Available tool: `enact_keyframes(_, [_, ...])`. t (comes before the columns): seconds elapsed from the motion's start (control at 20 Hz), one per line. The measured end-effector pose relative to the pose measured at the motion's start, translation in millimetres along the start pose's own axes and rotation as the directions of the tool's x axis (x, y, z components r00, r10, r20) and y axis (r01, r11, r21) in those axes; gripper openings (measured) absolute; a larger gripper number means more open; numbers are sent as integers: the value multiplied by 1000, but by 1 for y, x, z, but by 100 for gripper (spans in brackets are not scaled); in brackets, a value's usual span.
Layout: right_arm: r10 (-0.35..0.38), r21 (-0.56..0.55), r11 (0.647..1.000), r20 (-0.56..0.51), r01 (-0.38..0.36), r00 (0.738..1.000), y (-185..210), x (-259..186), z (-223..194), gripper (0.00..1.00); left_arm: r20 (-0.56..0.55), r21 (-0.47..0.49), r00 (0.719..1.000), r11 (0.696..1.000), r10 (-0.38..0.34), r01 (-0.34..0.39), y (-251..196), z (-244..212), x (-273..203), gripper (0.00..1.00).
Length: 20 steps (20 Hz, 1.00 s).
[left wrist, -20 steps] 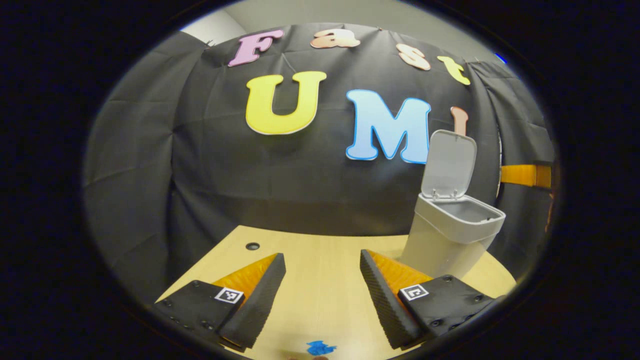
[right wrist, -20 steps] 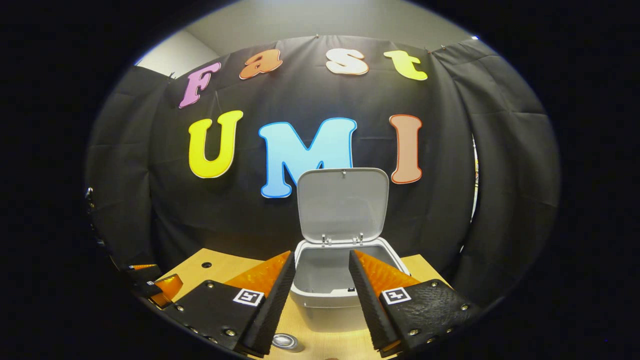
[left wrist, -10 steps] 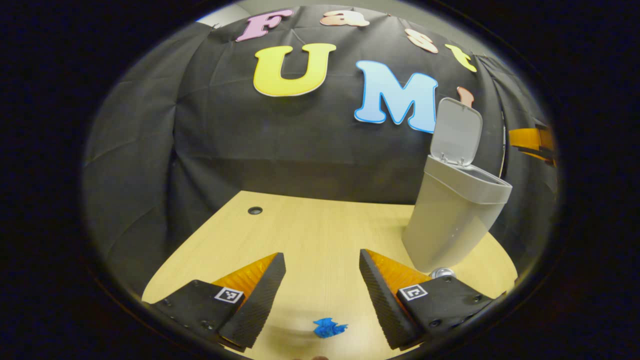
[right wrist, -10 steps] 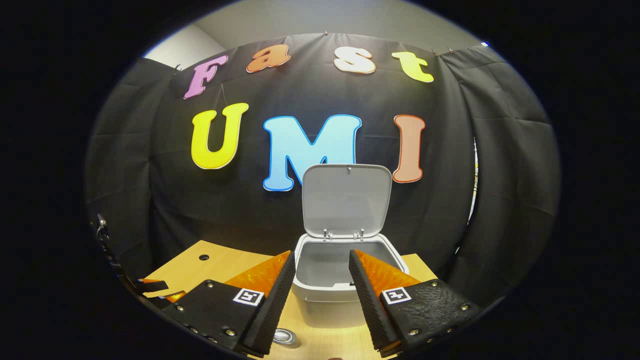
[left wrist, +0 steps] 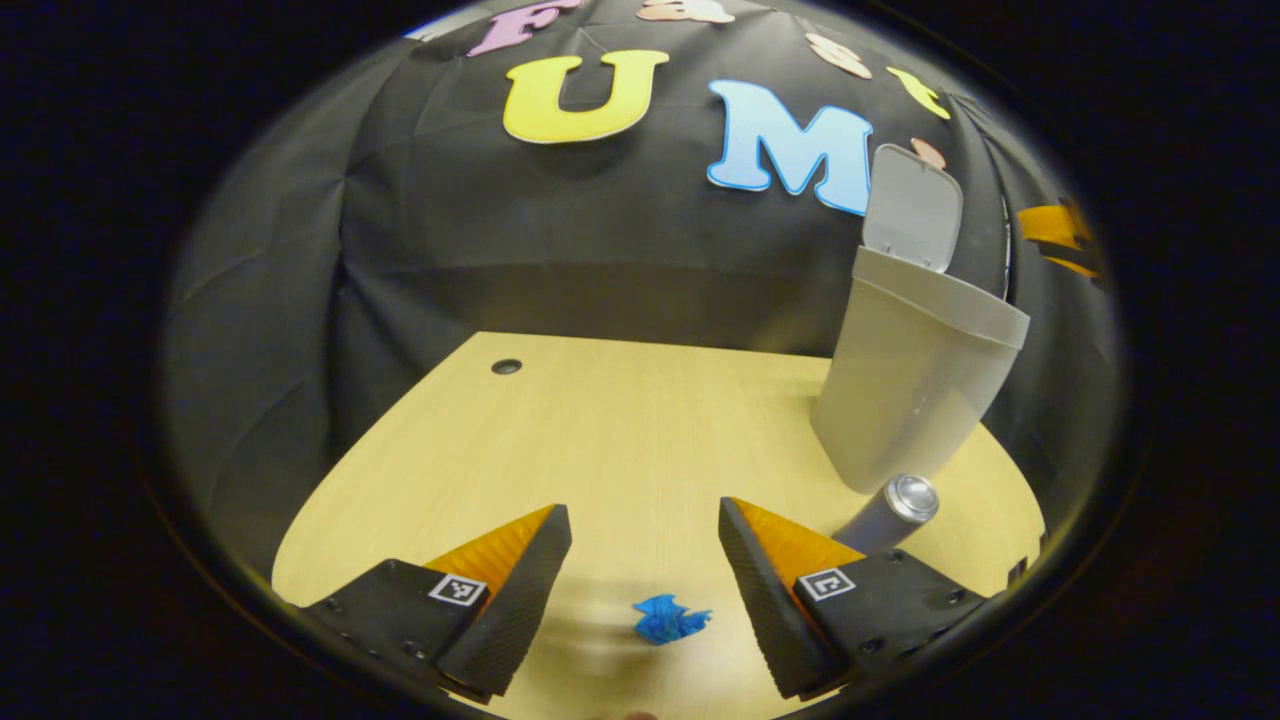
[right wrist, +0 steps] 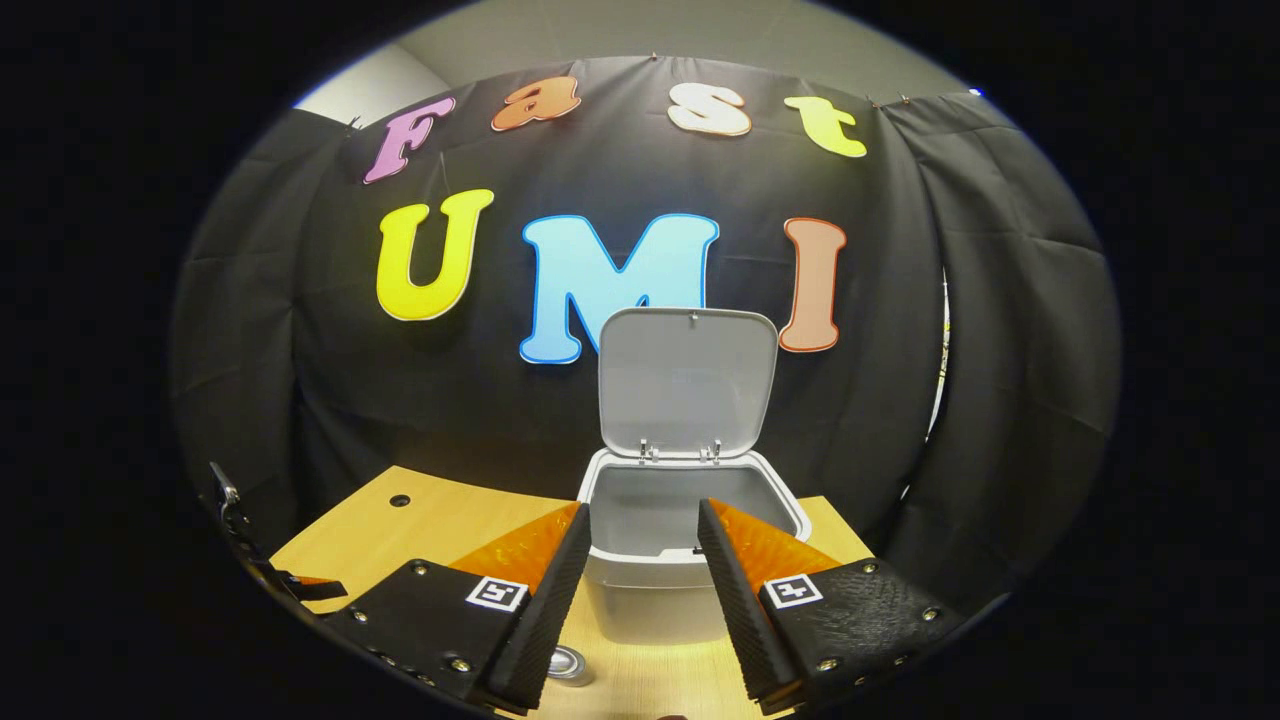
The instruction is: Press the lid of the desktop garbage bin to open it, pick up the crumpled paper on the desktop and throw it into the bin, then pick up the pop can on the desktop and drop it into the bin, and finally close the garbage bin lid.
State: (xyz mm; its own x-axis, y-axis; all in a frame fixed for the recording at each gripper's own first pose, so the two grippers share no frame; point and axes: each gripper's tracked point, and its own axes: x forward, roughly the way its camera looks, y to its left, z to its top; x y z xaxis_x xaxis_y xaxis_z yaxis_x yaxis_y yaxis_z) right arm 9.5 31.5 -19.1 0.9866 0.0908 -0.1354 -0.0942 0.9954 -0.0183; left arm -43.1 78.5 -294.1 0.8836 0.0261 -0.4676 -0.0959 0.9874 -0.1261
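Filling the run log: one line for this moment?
bin lid: open | left gripper: open above blue paper | can: beside bin | right gripper: open

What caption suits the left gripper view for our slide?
Open left gripper above small blue crumpled paper on pale wooden table, grey lid-up bin beyond.

No legible text; square coded markers [left wrist: 458, 589] on tongs (patterns, not words).

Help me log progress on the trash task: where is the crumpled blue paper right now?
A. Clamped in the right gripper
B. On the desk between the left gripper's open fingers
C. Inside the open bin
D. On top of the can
B: in the left gripper view the crumpled paper lies on the desk, in the gap of the open left gripper, untouched.
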Motion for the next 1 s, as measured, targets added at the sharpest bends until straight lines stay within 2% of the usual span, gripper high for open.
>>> enact_keyframes(0.55, [-40, -15, 999, -60, 40, 997, -10, 3, -19, 71, -119, 39, 993, 999, -17, 22, -1, -60, 12, 99])
enact_keyframes(1.0, [-58, -16, 998, -98, 56, 993, -18, 6, -30, 71, -231, 21, 972, 999, -35, 41, -7, -110, 33, 98])
